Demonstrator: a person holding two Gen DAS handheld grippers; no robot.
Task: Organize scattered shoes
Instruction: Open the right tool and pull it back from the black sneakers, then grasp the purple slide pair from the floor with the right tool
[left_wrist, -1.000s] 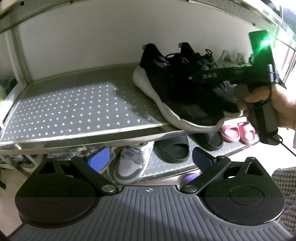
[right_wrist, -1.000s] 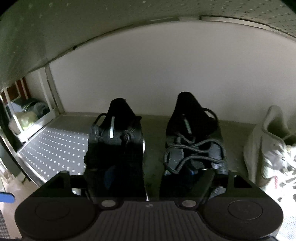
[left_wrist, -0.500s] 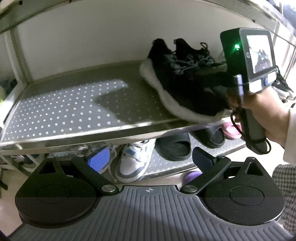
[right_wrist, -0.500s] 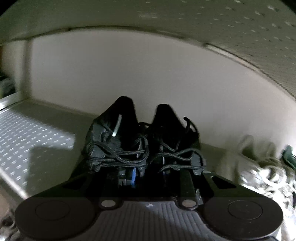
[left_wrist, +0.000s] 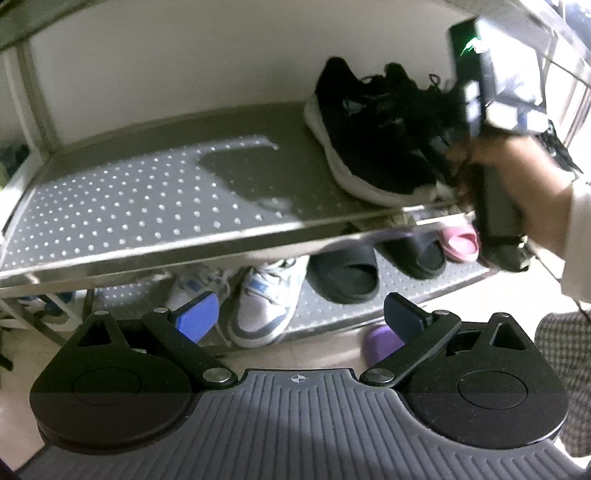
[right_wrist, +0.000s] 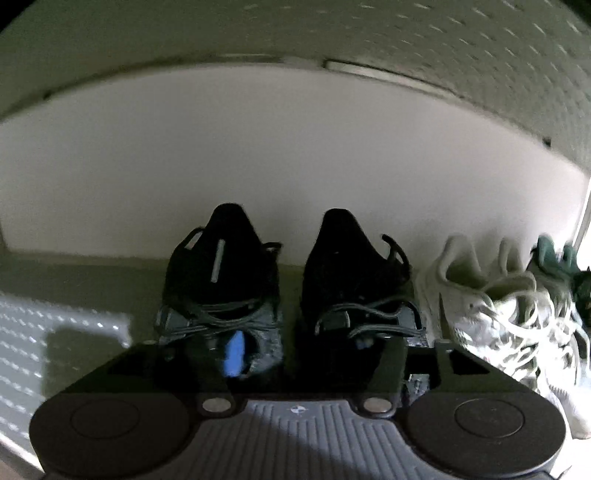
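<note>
On the perforated metal shelf (left_wrist: 147, 206), the right gripper (right_wrist: 295, 343) has pushed the black laced sneakers (right_wrist: 288, 280) together, its jaws opening around them, so this pair looks tidy; the left gripper (left_wrist: 299, 314) waits with jaws apart and empty.

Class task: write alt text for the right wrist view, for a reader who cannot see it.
A pair of black lace-up sneakers stands side by side on a perforated metal shelf against a pale wall, heels toward the camera. The right gripper sits just behind the heels, jaws opening. White lace-up sneakers stand to the right.

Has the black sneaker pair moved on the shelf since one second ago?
Yes. The black sneaker pair shifted right and back along the perforated shelf, toward the white sneakers.
</note>
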